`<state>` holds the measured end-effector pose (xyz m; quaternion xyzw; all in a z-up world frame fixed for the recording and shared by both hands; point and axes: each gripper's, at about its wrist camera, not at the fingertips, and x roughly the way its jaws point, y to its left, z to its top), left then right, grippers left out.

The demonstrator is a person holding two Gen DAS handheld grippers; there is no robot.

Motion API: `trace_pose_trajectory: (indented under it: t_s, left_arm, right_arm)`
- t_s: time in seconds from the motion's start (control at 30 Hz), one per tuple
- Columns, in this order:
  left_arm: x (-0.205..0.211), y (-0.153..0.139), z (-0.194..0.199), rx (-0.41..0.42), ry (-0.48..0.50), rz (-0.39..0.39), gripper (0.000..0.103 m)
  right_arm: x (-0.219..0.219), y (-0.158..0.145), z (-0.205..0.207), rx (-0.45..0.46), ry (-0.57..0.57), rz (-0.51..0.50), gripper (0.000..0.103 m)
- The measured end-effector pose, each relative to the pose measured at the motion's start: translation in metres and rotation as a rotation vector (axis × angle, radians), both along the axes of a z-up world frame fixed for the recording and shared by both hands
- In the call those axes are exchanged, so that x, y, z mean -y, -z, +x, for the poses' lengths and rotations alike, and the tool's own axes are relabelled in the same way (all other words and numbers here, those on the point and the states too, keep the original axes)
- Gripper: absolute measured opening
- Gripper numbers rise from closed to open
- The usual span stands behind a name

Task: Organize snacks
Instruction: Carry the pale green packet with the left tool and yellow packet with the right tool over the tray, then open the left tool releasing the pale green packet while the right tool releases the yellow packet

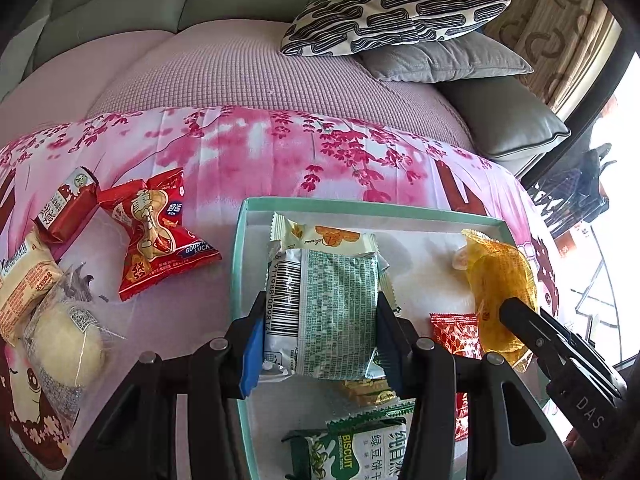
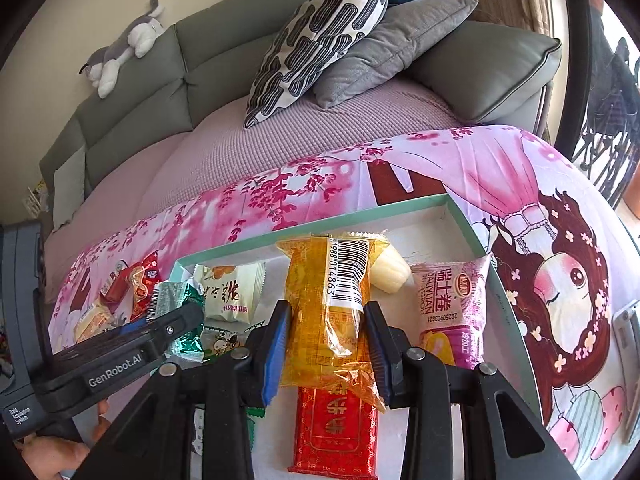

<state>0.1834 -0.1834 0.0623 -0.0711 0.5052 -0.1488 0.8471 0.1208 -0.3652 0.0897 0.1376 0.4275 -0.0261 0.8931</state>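
A mint-rimmed white box (image 1: 239, 280) lies on the pink floral cloth. Over its left part my left gripper (image 1: 320, 308) is shut on a green-and-silver packet (image 1: 340, 300) with its barcode side up. My right gripper (image 2: 327, 312) is shut on a yellow see-through packet (image 2: 320, 280) above the middle of the box (image 2: 472, 236). Inside lie a cream packet (image 2: 232, 292), a purple packet (image 2: 452, 312), a red packet (image 2: 336, 428), a green biscuit pack (image 1: 360, 452) and a pale jelly (image 2: 390, 272). Each gripper also shows in the other's view, the right gripper (image 1: 516, 312) and the left gripper (image 2: 188, 316).
Left of the box lie a red peanut packet (image 1: 156, 236), a brown-red bar (image 1: 68, 204), a cream packet (image 1: 24, 284) and a wrapped bun (image 1: 64, 336). Behind stands a grey sofa (image 2: 132, 120) with pillows (image 2: 320, 40) and a plush toy (image 2: 120, 52). A hand (image 2: 52, 456) shows at the lower left.
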Motion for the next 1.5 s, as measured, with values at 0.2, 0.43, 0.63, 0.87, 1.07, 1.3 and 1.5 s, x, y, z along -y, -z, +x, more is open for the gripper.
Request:
trace_pose_trajectory:
  t_s: [0.2,0.43,0.63,0.87,1.07,1.3,1.5]
  left_arm:
    - [0.005,0.009,0.004,-0.008,0.001,0.008,0.05]
    - [0.007,0.01,0.006,-0.016,0.005,0.009,0.06]
    - [0.007,0.002,0.002,-0.022,0.009,0.024,0.064]
    - [0.005,-0.012,-0.005,-0.03,0.008,0.059,0.065]
    - [0.0,-0.021,-0.01,-0.032,-0.01,0.08,0.065]
    - [-0.016,-0.02,-0.01,-0.041,-0.074,0.113,0.066]
    - [-0.027,-0.016,-0.009,-0.045,-0.114,0.136,0.088]
  right_arm:
    - [-0.003,0.009,0.007,-0.004,-0.007,0.012,0.04]
    - [-0.006,0.01,0.01,-0.019,-0.01,0.001,0.04]
    - [-0.01,0.007,0.009,-0.046,-0.015,-0.023,0.042]
    - [-0.01,0.0,0.005,-0.057,-0.011,-0.052,0.062]
    - [-0.012,0.0,0.003,-0.078,-0.021,-0.074,0.074]
    - [-0.015,0.003,0.002,-0.103,-0.024,-0.092,0.089]
    - [-0.014,0.006,0.002,-0.117,-0.023,-0.098,0.102]
